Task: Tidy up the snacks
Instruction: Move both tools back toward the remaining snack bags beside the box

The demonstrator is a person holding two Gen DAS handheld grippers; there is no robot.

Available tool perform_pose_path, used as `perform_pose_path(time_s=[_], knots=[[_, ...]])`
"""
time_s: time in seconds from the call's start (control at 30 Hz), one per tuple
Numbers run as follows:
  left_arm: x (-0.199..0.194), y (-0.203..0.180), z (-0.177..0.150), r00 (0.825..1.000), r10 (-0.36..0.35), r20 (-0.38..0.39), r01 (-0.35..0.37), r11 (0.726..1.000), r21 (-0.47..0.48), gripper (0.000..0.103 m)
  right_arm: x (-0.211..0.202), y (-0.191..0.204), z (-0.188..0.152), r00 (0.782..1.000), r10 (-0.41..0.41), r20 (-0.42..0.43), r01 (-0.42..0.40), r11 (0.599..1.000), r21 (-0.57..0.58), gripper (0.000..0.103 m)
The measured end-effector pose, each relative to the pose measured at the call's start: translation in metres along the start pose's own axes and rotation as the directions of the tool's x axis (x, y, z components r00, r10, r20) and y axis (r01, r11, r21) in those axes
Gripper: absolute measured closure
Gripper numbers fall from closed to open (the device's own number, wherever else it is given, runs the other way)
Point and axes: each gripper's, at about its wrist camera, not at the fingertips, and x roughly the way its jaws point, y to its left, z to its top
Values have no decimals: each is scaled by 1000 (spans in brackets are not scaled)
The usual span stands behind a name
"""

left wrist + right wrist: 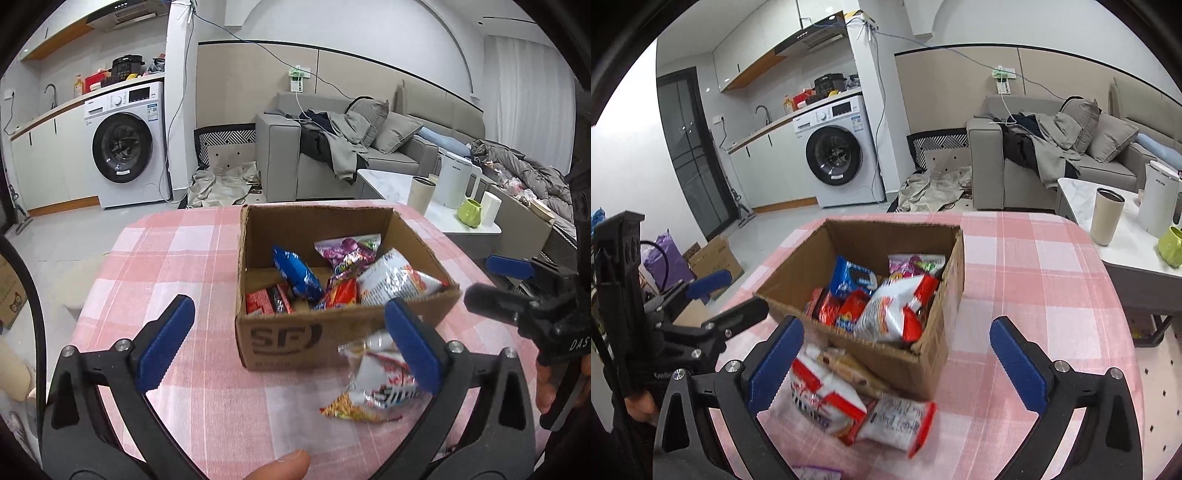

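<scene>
An open cardboard box [284,339] [934,354] stands on the pink checked tablecloth and holds several snack packets: a blue one [295,273] [853,278], a purple one [349,249], red ones [267,299] and a white-and-red one [399,282] [897,310]. A white-and-red packet [373,384] [823,398] lies on the cloth in front of the box, with another white packet [901,424] beside it. My left gripper [291,347] is open and empty above the cloth, its right finger over the loose packet. My right gripper [897,362] is open and empty above both loose packets.
The pink checked table [184,258] [1034,280] ends just behind the box. A low white side table [391,184] at the right carries a beige cup [1106,216], a white kettle [454,181] and a green mug [469,212]. A sofa and a washing machine stand beyond.
</scene>
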Motion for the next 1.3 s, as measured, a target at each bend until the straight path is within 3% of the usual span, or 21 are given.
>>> perform_pose_path(time_s=[0.57,1.3], knots=[[-18,-13,-39,999,21,-32,-20,999,33,0,-22,-3,-46,1000,11,0,-11,1000,0,0],[-4,-27,-50,994,-2,-107,11,997,79,0,3,-23,-58,993,-20,-113,23,1000,22,0]])
